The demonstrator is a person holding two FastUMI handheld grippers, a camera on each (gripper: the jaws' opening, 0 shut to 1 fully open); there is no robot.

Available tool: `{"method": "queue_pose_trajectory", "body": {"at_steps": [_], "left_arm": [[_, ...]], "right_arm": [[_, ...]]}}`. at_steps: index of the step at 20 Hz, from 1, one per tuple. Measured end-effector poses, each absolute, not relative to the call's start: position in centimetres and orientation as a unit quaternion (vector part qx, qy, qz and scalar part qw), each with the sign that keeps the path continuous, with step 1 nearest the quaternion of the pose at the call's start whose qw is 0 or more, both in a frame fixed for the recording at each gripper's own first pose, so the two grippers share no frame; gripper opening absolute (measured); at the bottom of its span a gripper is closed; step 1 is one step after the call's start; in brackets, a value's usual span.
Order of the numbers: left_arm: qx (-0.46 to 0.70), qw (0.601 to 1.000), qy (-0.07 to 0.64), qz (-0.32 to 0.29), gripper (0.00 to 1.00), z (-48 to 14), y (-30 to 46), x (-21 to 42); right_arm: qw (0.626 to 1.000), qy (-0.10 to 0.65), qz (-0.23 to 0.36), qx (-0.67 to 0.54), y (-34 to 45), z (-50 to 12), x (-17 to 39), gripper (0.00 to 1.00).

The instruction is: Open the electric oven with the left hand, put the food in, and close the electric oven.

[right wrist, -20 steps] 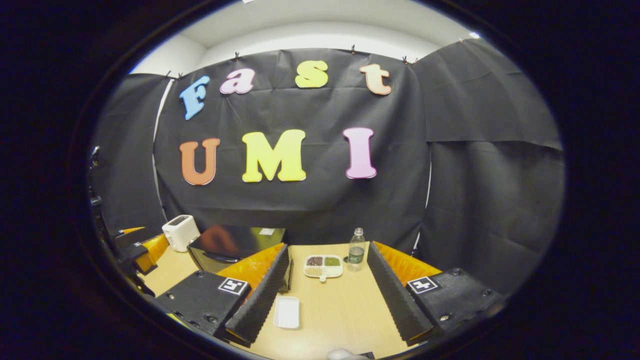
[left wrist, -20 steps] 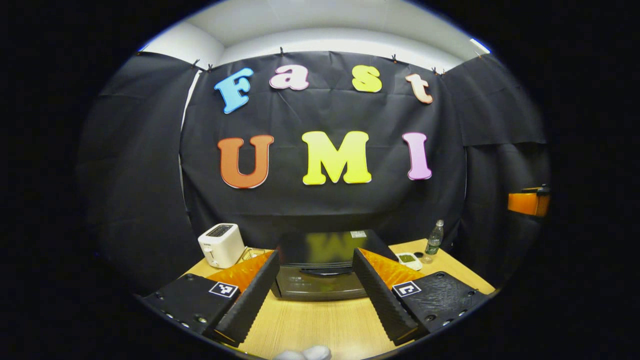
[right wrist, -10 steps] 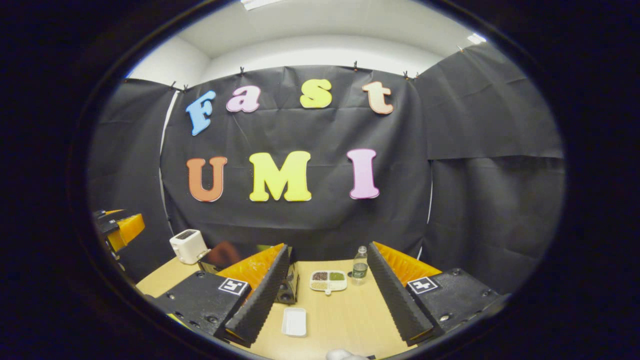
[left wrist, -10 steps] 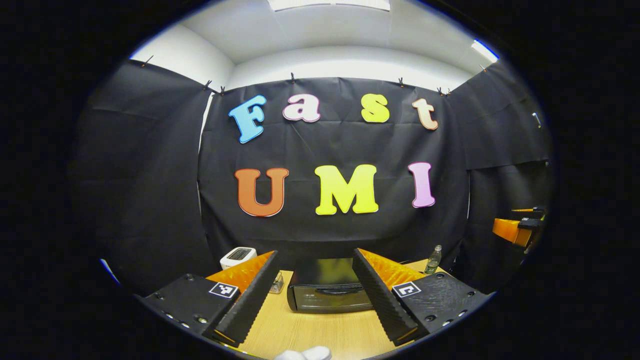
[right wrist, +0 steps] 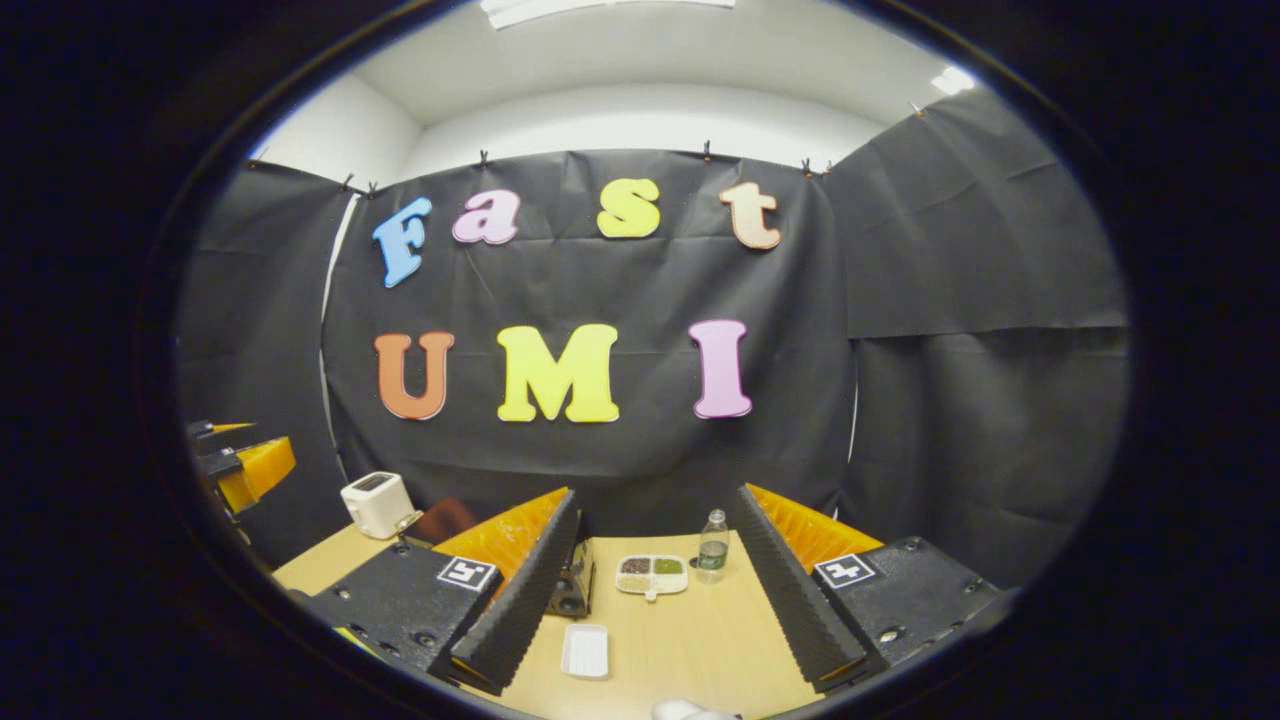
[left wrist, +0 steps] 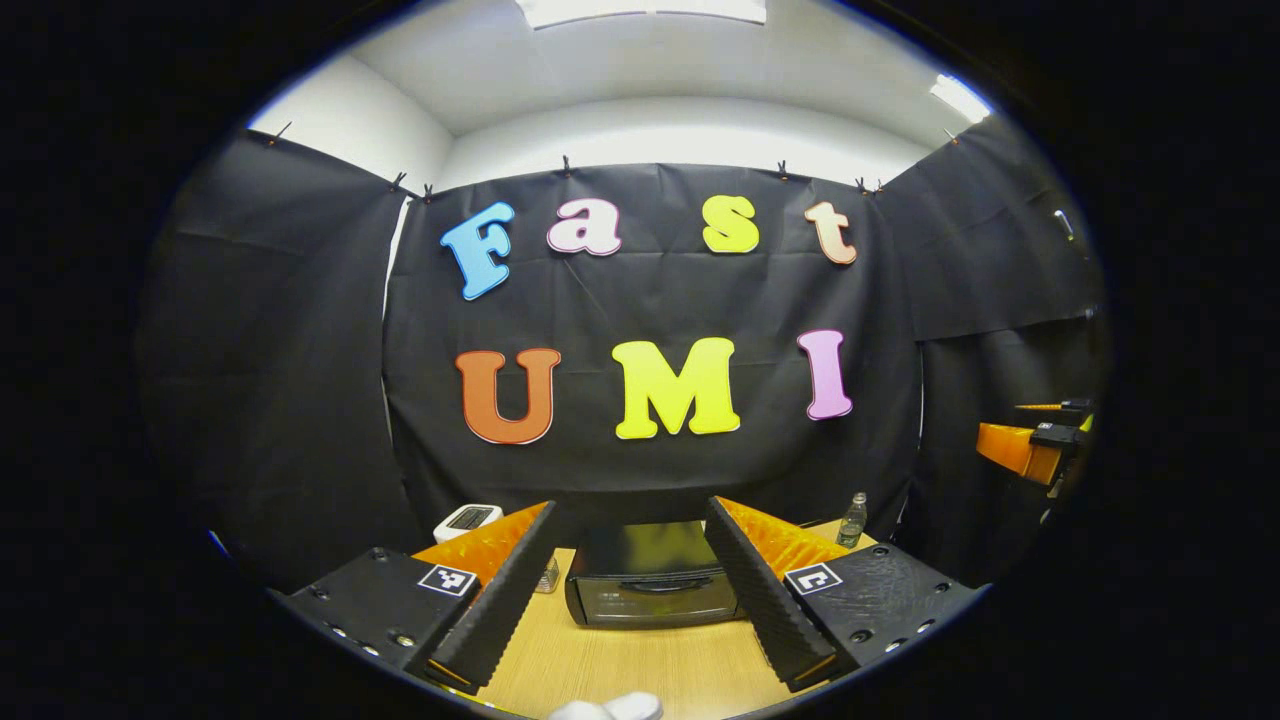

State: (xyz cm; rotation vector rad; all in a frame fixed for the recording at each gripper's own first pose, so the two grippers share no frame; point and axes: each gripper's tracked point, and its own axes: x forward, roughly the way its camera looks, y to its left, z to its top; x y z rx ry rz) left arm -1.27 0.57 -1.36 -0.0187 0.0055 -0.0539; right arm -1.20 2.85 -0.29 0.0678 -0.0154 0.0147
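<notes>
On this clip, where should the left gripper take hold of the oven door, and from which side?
Probably the dark curved handle across the top of the oven door, approached head-on from the front. It is a horizontal bar, so the open left gripper, already facing it, would likely need turning to close above and below.

The right gripper (right wrist: 655,590) hung above the light wooden desk (right wrist: 690,640) with its jaws spread wide and nothing between them. Ahead lay a flat white rectangular tray (right wrist: 585,651), a white divided dish of food (right wrist: 651,574) and a clear plastic bottle (right wrist: 712,547). A white toaster (right wrist: 376,504) stood far left beside the black electric oven (right wrist: 572,586).
</notes>
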Motion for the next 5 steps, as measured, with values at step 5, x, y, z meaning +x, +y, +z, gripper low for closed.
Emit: {"method": "queue_pose_trajectory", "body": {"at_steps": [5], "left_arm": [[-0.017, 1.000, 0.005, -0.020, 0.96, -1.26, 0.85, -1.58]], "right_arm": [[1.000, -0.014, 0.009, 0.024, 2.70, 0.41, -1.56, 1.00]]}}
